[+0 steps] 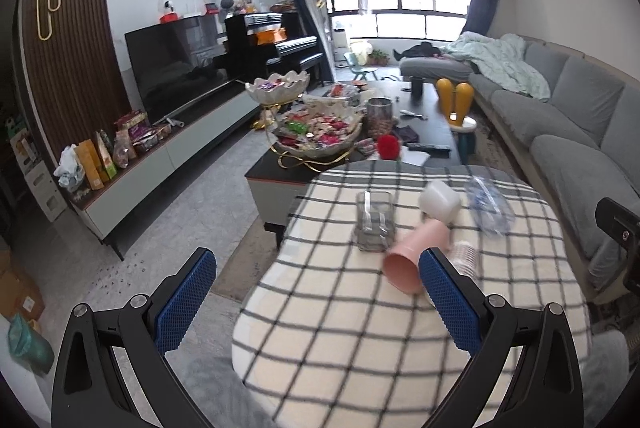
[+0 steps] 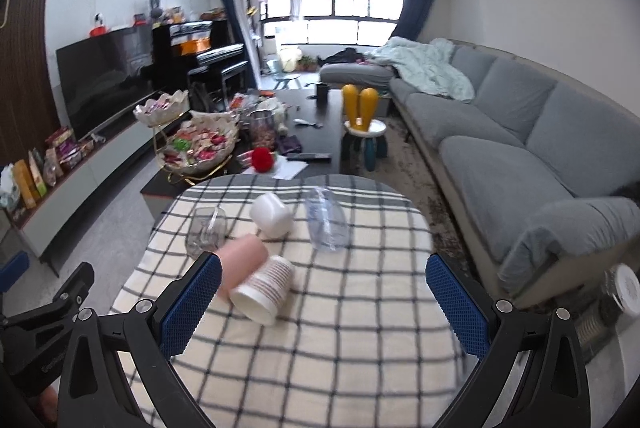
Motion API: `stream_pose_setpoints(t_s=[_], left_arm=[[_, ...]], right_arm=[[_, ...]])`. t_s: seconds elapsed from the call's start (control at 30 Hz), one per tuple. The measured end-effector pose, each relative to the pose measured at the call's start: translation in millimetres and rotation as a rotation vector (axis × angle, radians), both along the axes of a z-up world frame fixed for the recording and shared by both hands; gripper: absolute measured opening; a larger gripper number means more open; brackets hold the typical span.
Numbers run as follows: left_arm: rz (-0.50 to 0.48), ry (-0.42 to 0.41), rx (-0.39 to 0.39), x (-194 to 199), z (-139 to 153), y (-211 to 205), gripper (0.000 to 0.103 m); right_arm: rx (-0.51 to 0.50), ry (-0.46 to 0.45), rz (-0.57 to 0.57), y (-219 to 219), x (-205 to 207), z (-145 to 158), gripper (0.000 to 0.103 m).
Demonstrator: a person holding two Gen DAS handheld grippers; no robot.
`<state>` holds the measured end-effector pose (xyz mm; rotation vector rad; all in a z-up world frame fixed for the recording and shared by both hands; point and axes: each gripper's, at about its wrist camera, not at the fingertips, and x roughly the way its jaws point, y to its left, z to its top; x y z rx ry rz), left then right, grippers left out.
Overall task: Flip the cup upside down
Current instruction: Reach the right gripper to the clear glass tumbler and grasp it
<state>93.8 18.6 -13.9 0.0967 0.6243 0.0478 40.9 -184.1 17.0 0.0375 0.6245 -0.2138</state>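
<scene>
**A:** left wrist view first. The left gripper (image 1: 316, 268) is spread wide, nothing between the blue pads (image 1: 184, 302). The pink cup (image 1: 412, 252) lies on its side on the checked tablecloth (image 1: 340, 328), mouth toward the camera, and the right pad covers part of its rim. What's behind it?

**B:** a ribbed paper cup (image 1: 466, 256), mostly hidden and blurry. Further back there's a clear glass (image 1: 374, 220), a white cup (image 1: 440, 202) tipped over, and something see-through, probably a plastic cup (image 1: 490, 204).

**A:** right wrist view: the right gripper (image 2: 324, 280) is wide open too, holding nothing. The paper cup shows properly here, on its side and touching the pink cup, whose near end is cut off by the left pad.

**B:** room-wise, a grey sofa (image 2: 520, 132), a TV (image 2: 100, 76), and a cluttered coffee table (image 2: 312, 120) past the cloth.
</scene>
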Motion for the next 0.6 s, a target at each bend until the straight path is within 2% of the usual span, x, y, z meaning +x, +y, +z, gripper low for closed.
stream_pose_setpoints(t_s=[0.3,0.6], left_arm=[[0.111,0.030,0.002,79.4,-31.8,52.0,0.103],[0.196,0.092,0.034,147.3,-91.5,115.4,0.103]], right_arm=[[-0.018,0.089,0.110,53.6,115.4,-27.8,0.102],[-0.007,0.214,0.149,115.8,217.3,-97.8,0.102]])
